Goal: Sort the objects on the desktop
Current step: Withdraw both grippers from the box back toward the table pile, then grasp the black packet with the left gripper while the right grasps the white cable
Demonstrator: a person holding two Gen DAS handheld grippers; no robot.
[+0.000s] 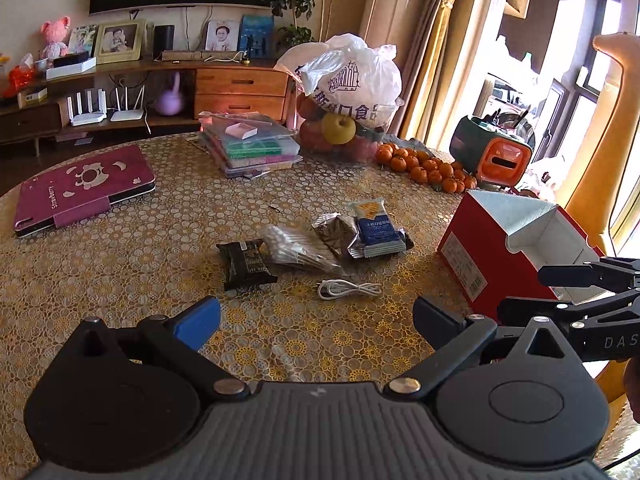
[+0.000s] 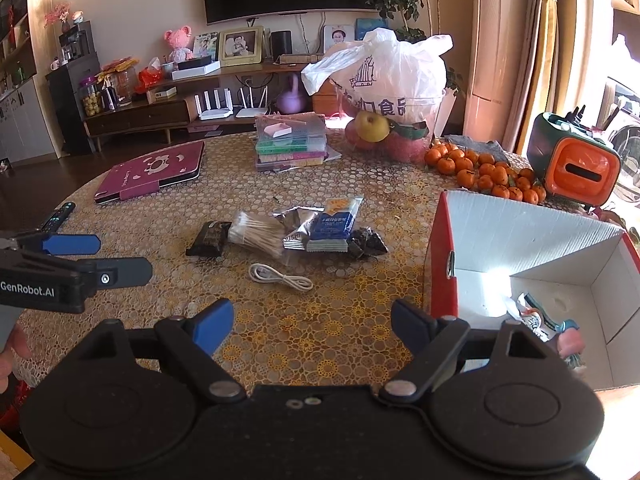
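Both the left tool and the right tool hovered released and empty, the coiled white cable lying crosswise on the counter just ahead, nearer the right one.

Readable lettering in both views

"GenRobot.AI" stood on the left hand-held gripper, at frame left; "Strawberry" ran along the maroon tablet case.
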